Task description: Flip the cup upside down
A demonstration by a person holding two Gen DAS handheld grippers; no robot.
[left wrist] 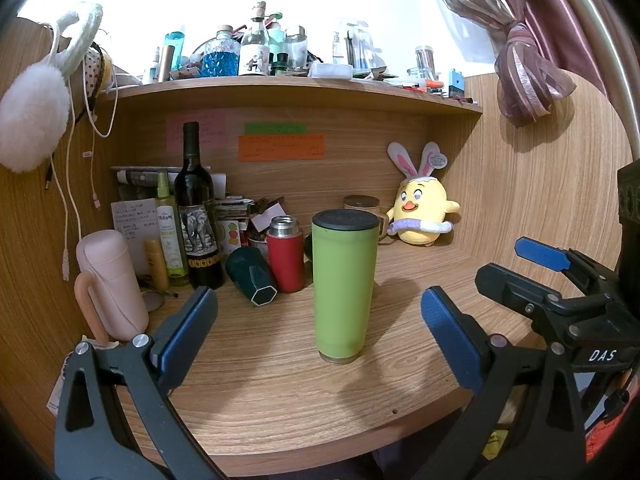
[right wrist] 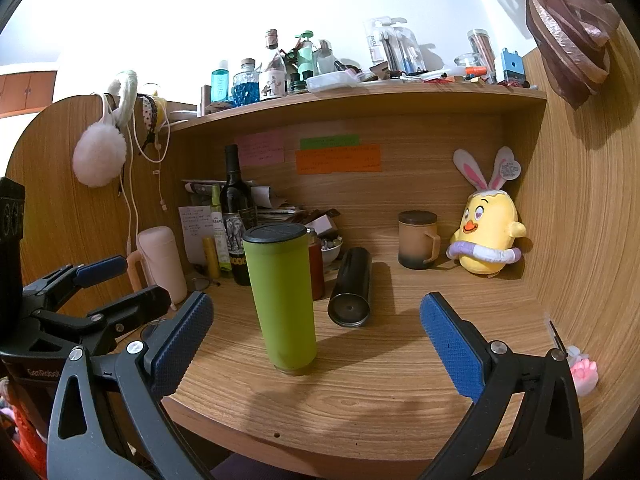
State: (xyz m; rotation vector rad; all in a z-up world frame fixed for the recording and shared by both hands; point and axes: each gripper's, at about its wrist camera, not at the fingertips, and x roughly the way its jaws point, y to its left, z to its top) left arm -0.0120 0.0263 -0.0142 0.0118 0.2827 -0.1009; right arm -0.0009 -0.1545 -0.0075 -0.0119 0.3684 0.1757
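Observation:
A tall green cup (left wrist: 344, 284) with a black lid on top stands upright on the wooden desk (left wrist: 280, 392); it also shows in the right wrist view (right wrist: 282, 300). My left gripper (left wrist: 320, 332) is open, with its blue pads on either side of the cup, just short of it and not touching. My right gripper (right wrist: 316, 336) is open and empty; the cup stands a little left of its middle. The right gripper also shows at the right of the left wrist view (left wrist: 536, 268), and the left gripper at the left of the right wrist view (right wrist: 108, 284).
A dark cup (right wrist: 352, 286) lies on its side beside a red flask (left wrist: 285, 254). A wine bottle (left wrist: 197, 216), a pink jug (left wrist: 114, 284), a brown mug (right wrist: 418, 240) and a yellow plush chick (right wrist: 490, 236) line the back. A cluttered shelf (left wrist: 296, 94) hangs above.

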